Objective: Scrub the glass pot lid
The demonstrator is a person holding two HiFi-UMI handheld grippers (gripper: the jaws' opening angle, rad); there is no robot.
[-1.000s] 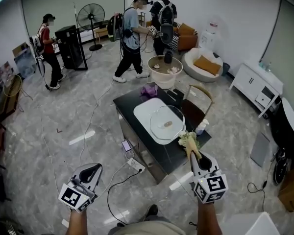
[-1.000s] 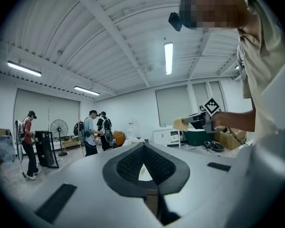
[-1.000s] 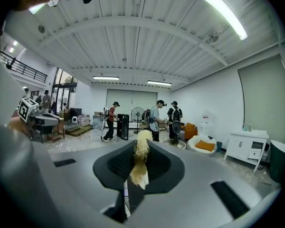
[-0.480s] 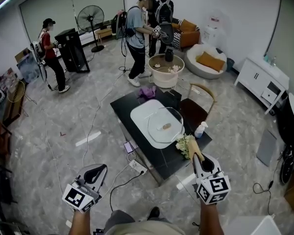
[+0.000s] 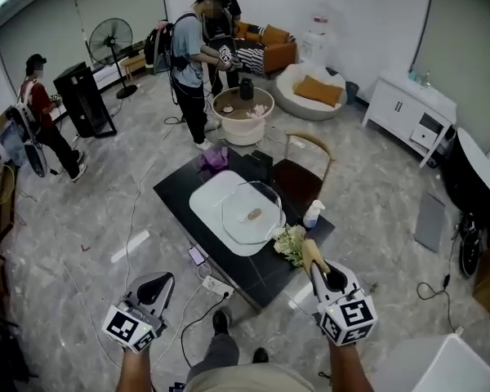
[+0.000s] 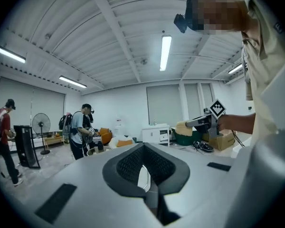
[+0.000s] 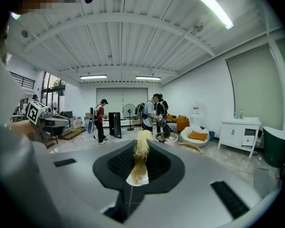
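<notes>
Head view: approach step, I'd judge — right gripper (image 5: 316, 269) fingers pinch the brush (image 5: 294, 242), left gripper (image 5: 153, 287) fingers pressed together, empty — next, reach the glass pot lid (image 5: 249, 215) at eleven o'clock.

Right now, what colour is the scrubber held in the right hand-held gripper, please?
Pale yellow; the scrubber shows best in the right gripper view.

Nothing legible is showing: no text, brand or number. Only black-and-white square marker patterns are showing on the left gripper (image 5: 157, 281) and right gripper (image 5: 317, 268) cubes, nearer than the black table (image 5: 257, 269).
</notes>
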